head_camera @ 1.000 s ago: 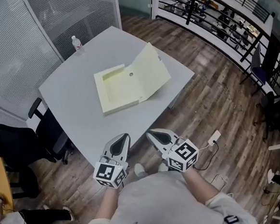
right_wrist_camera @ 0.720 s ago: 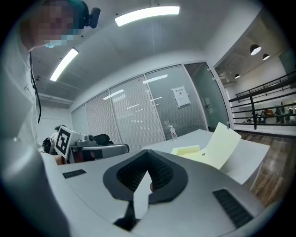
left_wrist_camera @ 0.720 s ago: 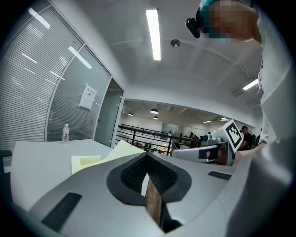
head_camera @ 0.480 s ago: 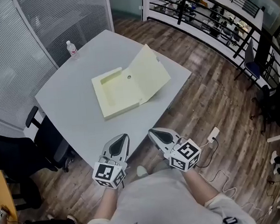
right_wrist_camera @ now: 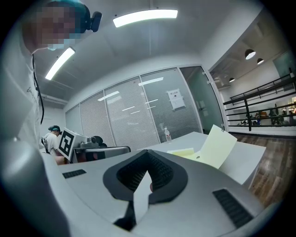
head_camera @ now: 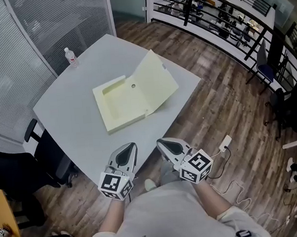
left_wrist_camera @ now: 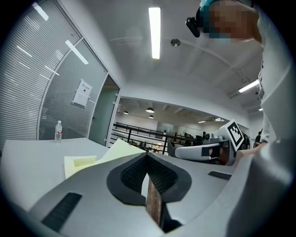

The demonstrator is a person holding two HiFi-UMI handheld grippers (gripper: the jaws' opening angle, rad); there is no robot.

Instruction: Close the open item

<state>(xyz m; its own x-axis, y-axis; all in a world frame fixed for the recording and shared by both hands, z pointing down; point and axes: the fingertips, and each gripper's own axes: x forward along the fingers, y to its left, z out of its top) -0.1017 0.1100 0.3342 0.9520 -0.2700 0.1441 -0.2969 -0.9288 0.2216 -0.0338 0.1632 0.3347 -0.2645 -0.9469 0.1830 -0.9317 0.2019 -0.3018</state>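
The person is standing just off the near corner of the table point(head_camera: 69, 114), holding both tools low and close to the body. That reads as a waiting posture, with the reach toward the work not yet begun.

The left gripper point(head_camera: 131, 147) is pointing up toward the table with its jaws pressed together and nothing between them. The right gripper point(head_camera: 163, 144) is doing the same, its jaws shut on nothing. Keeping them closed probably suits a push better than a pinch.

The pale yellow box file point(head_camera: 118, 106) is lying open around the middle of the table, somewhat toward its right edge and well apart from both tools. Its lid point(head_camera: 157, 83) is standing tilted up from the tray's right side and leaning out toward the table's right edge, so it is likely hinged along that side and needs swinging back over the tray. The tray is showing no papers or other contents, only a low flap along its far side and a small round fitting near the hinge.

A small water bottle point(head_camera: 70, 57) is standing upright at the table's far left corner, clear of the lid's likely swing.
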